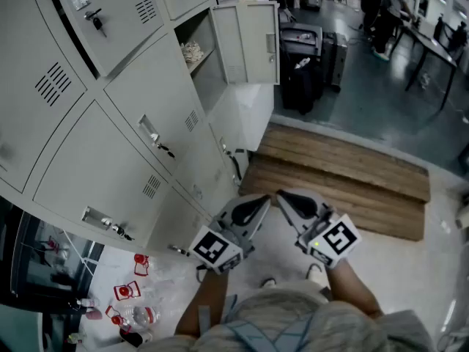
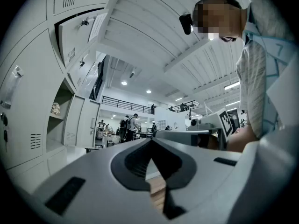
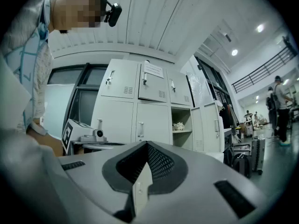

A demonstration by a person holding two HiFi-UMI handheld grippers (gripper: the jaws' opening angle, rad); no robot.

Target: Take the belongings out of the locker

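A bank of pale grey lockers [image 1: 110,123] fills the left of the head view. One locker [image 1: 204,57] stands with its door [image 1: 253,41] swung wide. On its shelf lies a small whitish bundle [image 1: 193,50], seen again as the bundle [image 2: 55,108] and the bundle [image 3: 178,125] in the two gripper views. My left gripper [image 1: 265,199] and right gripper [image 1: 282,195] hang side by side low in front of me, tips nearly touching, well below that locker. Both are shut with nothing held: left gripper [image 2: 150,143], right gripper [image 3: 147,146].
A wooden pallet [image 1: 344,178] lies on the floor ahead. Black suitcases [image 1: 304,68] stand beyond the open door. Keys hang from several shut locker doors [image 1: 164,149]. Bottles and red-labelled items [image 1: 130,303] litter the floor lower left. People stand at tables [image 1: 385,9] far right.
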